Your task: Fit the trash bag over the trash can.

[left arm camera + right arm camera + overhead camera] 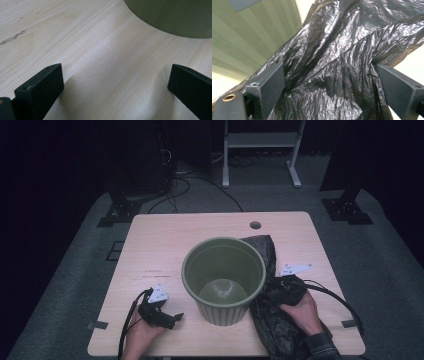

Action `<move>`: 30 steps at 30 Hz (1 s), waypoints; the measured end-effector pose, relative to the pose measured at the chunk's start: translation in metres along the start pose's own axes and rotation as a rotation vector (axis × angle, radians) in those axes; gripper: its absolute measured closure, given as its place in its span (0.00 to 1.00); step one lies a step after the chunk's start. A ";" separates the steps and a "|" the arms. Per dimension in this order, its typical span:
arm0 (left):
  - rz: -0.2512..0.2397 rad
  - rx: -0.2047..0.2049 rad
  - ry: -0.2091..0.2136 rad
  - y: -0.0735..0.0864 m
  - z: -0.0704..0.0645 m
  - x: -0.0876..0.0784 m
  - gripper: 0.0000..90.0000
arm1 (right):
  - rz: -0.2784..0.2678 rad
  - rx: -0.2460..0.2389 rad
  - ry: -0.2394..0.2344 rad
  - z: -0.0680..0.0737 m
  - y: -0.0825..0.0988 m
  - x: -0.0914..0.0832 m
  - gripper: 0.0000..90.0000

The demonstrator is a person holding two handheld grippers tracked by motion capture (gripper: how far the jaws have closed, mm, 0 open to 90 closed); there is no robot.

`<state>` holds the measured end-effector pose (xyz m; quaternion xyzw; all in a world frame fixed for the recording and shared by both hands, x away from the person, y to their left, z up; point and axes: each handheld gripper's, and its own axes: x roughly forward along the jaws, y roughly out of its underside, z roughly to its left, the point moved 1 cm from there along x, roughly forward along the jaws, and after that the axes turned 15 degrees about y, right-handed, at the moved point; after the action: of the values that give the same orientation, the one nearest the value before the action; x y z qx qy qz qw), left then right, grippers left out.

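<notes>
Green ribbed bin (223, 279) stands upright and empty near the middle of the tabletop (165, 240). Black plastic bag (270, 310) lies crumpled on the tabletop against the bin's right side, reaching from behind the bin to the near edge. Right gripper (329, 87): 2 jaws spread wide with bag film bunched between them; whether the pads press it, cannot tell. Left gripper (115, 82): released, jaws wide apart over bare wood, just left of the bin.
</notes>
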<state>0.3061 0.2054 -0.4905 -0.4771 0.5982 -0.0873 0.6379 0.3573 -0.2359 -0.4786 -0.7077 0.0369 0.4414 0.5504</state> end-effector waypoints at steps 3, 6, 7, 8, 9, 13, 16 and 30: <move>0.000 0.000 0.000 0.000 0.000 0.000 0.00 | -0.003 -0.002 -0.009 0.004 -0.002 0.004 0.11; 0.000 0.000 0.000 0.000 0.000 0.000 0.00 | -0.004 -0.001 -0.014 0.008 -0.003 0.007 0.11; 0.000 -0.001 0.000 0.000 0.000 0.000 0.00 | -0.005 0.001 -0.018 0.009 -0.003 0.009 0.11; 0.000 0.000 0.000 0.000 0.000 0.000 0.00 | -0.007 -0.002 -0.015 0.010 -0.002 0.010 0.11; 0.000 0.000 0.000 0.000 0.000 0.000 0.00 | -0.003 0.001 -0.014 0.011 -0.002 0.011 0.11; 0.000 0.000 0.000 0.000 0.000 0.000 0.00 | 0.007 -0.024 -0.005 0.018 -0.002 0.016 0.11; 0.000 0.000 0.000 0.000 0.000 0.000 0.00 | 0.016 -0.066 0.035 0.024 -0.001 0.018 0.12; 0.000 0.000 0.000 0.000 0.000 0.000 0.00 | 0.000 -0.147 0.072 0.035 -0.001 0.012 0.67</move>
<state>0.3061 0.2053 -0.4906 -0.4772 0.5981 -0.0872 0.6379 0.3443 -0.2018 -0.4864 -0.7616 0.0242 0.4169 0.4955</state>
